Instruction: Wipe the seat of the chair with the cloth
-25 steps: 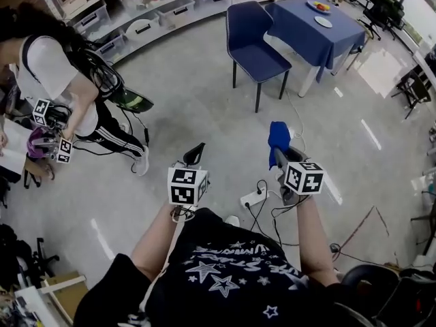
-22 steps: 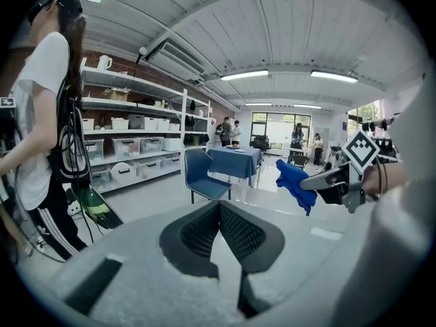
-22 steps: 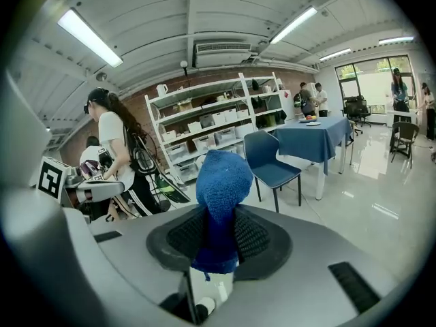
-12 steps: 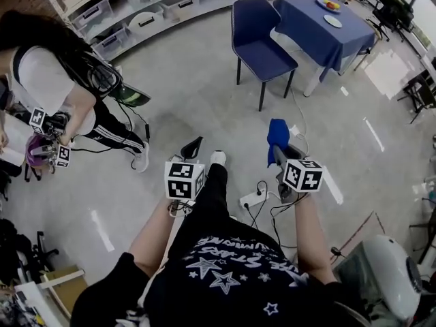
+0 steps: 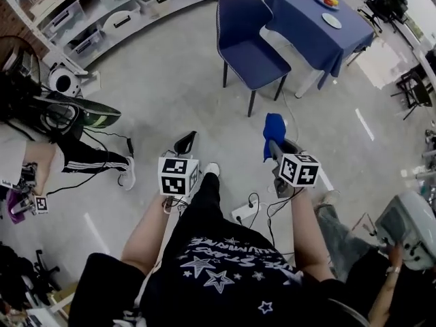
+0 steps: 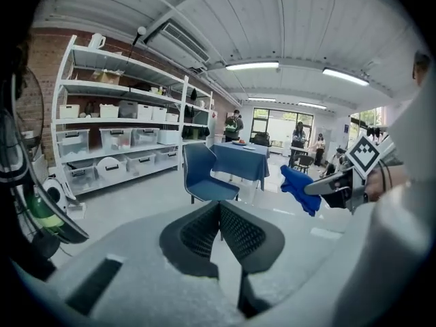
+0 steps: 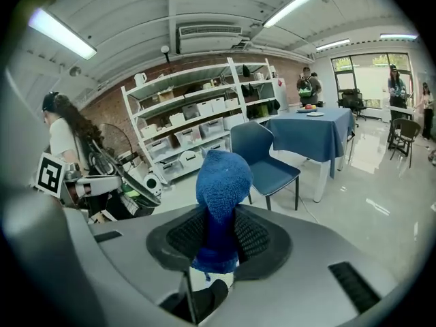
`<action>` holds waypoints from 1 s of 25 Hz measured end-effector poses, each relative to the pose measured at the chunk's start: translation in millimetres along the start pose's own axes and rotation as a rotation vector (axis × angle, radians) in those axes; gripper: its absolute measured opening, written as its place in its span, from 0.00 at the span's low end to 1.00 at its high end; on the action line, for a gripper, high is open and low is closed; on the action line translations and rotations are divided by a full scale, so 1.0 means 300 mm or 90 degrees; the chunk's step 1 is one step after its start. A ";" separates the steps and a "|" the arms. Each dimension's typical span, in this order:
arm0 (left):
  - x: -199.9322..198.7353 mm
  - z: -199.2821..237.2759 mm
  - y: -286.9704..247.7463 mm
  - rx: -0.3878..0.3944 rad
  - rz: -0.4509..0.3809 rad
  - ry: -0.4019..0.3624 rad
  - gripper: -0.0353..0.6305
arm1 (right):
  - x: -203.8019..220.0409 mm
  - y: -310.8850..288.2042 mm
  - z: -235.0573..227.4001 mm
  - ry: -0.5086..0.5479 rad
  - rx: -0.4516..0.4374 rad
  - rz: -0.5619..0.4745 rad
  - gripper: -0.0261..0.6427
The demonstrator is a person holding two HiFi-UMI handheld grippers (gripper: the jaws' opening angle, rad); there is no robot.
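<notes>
Cloth (image 7: 221,182), blue and bunched, was clamped between the jaws of the right gripper (image 5: 272,147). Its free end stood up above the pads in a rounded lump, and a short tail hung below them. The gripper was held out in the air in front of the person, with the cloth pointing forward.

The left gripper (image 6: 219,213) was held level beside it, a little apart. Its jaws were pressed together at the tips with nothing between them.

The chair (image 5: 248,43), dark blue on thin dark legs, stood on the grey floor (image 5: 170,94) well ahead of both grippers. Its seat (image 5: 259,63) faced them, and the cloth was well apart from it. Just beside the chair stood a table (image 5: 310,29) under a blue cover, carrying plates. White shelves (image 5: 122,9) with storage bins ran along the wall to the left. A white power strip (image 5: 244,213) lay on the floor near the person's feet. Another person (image 5: 27,155) stood off to the left.
</notes>
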State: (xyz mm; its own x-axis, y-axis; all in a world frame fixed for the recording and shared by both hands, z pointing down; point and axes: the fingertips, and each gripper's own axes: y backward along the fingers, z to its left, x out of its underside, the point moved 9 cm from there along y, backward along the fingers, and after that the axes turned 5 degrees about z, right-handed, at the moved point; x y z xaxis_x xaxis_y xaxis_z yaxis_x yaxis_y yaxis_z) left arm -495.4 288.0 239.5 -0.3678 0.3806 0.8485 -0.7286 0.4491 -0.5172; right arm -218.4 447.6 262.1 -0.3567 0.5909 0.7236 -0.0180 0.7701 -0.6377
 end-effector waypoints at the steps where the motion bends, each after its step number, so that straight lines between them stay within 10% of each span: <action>1: -0.025 0.027 -0.061 0.003 0.006 0.001 0.08 | -0.038 -0.056 -0.022 -0.008 0.002 0.001 0.20; 15: -0.421 0.332 -0.714 0.060 0.042 -0.015 0.08 | -0.551 -0.541 -0.181 -0.039 0.029 0.027 0.20; 25: -0.466 0.363 -0.916 0.022 0.068 0.027 0.08 | -0.686 -0.711 -0.376 -0.025 0.013 0.051 0.20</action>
State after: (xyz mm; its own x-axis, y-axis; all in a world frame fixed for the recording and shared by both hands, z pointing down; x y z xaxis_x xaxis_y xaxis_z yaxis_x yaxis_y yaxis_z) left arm -306.8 23.3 275.4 -0.4202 0.4592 0.7827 -0.7058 0.3768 -0.5999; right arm -35.6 188.8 278.9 -0.3934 0.6400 0.6600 -0.0069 0.7158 -0.6982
